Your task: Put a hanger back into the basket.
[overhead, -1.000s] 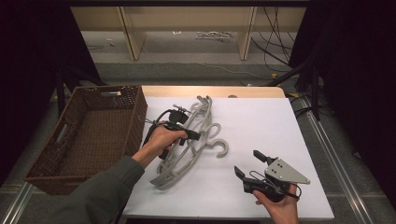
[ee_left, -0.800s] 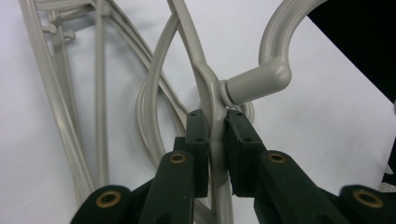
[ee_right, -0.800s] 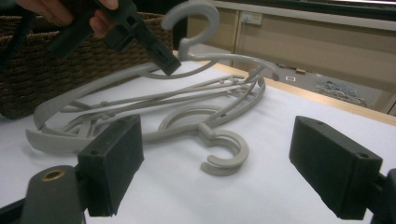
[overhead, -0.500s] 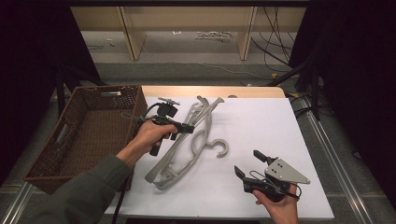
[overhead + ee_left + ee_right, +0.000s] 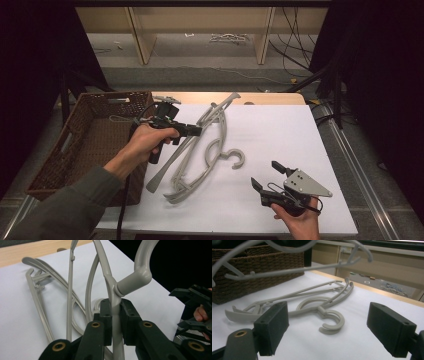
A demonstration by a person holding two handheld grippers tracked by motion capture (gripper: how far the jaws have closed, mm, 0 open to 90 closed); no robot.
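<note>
My left gripper is shut on a grey plastic hanger and holds it tilted above the white tabletop. In the left gripper view the pads pinch the hanger's neck just below its hook. A second grey hanger lies flat on the table, its hook pointing right. My right gripper rests open near the front right of the table, aimed at that hook, with nothing between its fingers. The lifted hanger crosses the top of the right gripper view.
A brown wicker basket stands at the left edge of the table, close beside the left hand; it also appears in the right gripper view. A wooden strip borders the far edge. Shelving legs and cables lie on the floor beyond.
The left hand has risen and drifted left toward the basket, taking the clamped hanger up off the pile. The right gripper has stayed put.
</note>
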